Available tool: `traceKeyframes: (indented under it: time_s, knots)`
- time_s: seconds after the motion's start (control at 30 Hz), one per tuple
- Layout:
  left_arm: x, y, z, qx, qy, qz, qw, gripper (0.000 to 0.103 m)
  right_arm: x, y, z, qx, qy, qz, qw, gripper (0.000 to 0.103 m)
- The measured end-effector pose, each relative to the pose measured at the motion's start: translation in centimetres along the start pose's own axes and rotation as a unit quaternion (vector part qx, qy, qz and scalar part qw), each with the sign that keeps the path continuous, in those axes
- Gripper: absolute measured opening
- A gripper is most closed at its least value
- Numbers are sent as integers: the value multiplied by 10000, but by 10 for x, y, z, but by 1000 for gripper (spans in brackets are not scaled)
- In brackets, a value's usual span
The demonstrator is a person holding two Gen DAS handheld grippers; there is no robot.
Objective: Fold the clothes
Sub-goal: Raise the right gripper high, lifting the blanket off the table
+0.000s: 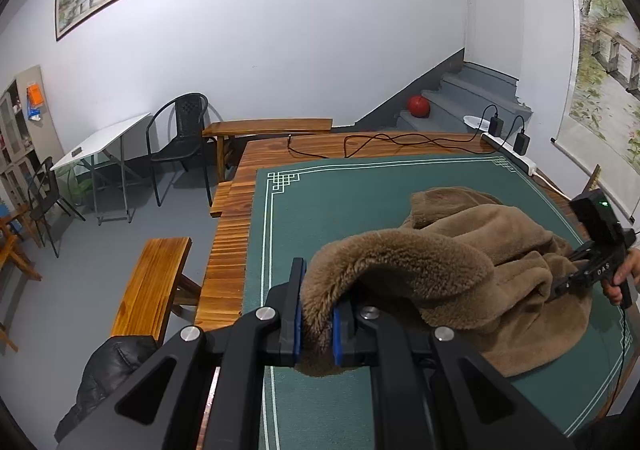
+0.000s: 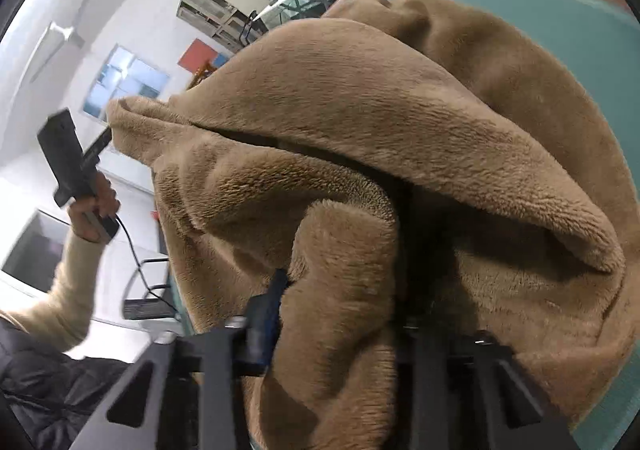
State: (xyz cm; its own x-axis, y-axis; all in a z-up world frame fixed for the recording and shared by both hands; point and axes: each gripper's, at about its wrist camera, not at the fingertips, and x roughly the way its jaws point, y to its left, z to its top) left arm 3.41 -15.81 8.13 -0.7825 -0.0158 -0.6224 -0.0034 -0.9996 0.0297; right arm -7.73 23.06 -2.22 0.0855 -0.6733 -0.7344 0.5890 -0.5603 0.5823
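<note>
In the left wrist view, the left gripper [image 1: 316, 324] has its blue-padded fingers [image 1: 297, 326] clenched on a fuzzy fold of the brown fleece garment [image 1: 472, 262], which lies heaped on the green mat [image 1: 340, 201] covering the wooden tabletop [image 1: 228, 250], while the right gripper [image 1: 560, 284], held in a hand [image 1: 622, 276] at the right edge, has its tip buried in the far side of the heap. In the right wrist view, the fleece garment [image 2: 360, 109] fills most of the frame and bunches between the right gripper's [image 2: 344, 314] fingers [image 2: 266, 316], only the left blue-padded one showing, so I cannot tell whether they pinch the cloth. At the left, a hand [image 2: 94, 209] in a cream sleeve [image 2: 68, 290] holds the left gripper [image 2: 108, 137] against a raised corner of the garment.
</note>
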Motion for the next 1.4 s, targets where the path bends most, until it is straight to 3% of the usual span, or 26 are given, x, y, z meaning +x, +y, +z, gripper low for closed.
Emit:
traceKeyframes:
  time_s: [0.1,0.2,0.27,0.33,0.4,0.5,0.7,0.8,0.87,0.93,0.97,1.03,1.07,1.1,1.2,1.4]
  knots:
    - [-6,-4,2,-3,-58,-7,10000,12,-21,18,-5,-178,-292,-799,9962,22]
    - [-18,-13,8,23,-207,-48,9998,12,-49,50,-13,-663,-722,-2077,9733,20]
    - [-27,-22,13,36,-335,-98,9994,12,-72,79,-21,-1144,-1187,-3081,9370,20]
    - [-40,-31,21,52,-489,-137,9987,12,-95,102,-30,-1428,-1665,-3762,9002,20]
    - [-56,-42,30,38,-701,-223,9973,12,-124,126,-37,-1487,-2238,-4153,8691,20]
    - [-86,-61,44,-11,-1077,-466,9931,12,-175,164,-48,-1616,-3195,-4813,8001,20]
    - [-138,-104,56,33,-1670,-858,9822,12,-260,247,-77,-1755,-4674,-5243,6898,20]
    - [-156,-123,53,-78,-1839,-1139,9763,13,-294,294,-86,-2067,-5236,-5390,6265,20]
    - [-159,-135,46,-149,-1855,-1342,9733,13,-313,321,-91,-2208,-5496,-5395,5985,20]
    - [-160,-150,36,-210,-1837,-1574,9701,14,-333,344,-93,-2320,-5709,-5393,5739,20]
    - [-160,-157,32,-239,-1825,-1697,9682,20,-343,352,-93,-2376,-5803,-5403,5611,20]
    - [-157,-174,20,-274,-1761,-2030,9628,54,-354,374,-91,-2466,-5949,-5408,5411,20]
    - [-157,-184,11,-297,-1751,-2191,9594,81,-357,387,-93,-2509,-6007,-5403,5332,20]
    - [-158,-192,4,-315,-1771,-2310,9562,87,-359,400,-96,-2550,-6063,-5401,5250,20]
    - [-163,-222,-12,-91,-1720,-2810,9441,87,-356,428,-99,-2637,-6209,-5465,4963,20]
    - [-170,-257,-17,382,-1742,-3096,9340,87,-373,465,-125,-2815,-6460,-5616,4336,20]
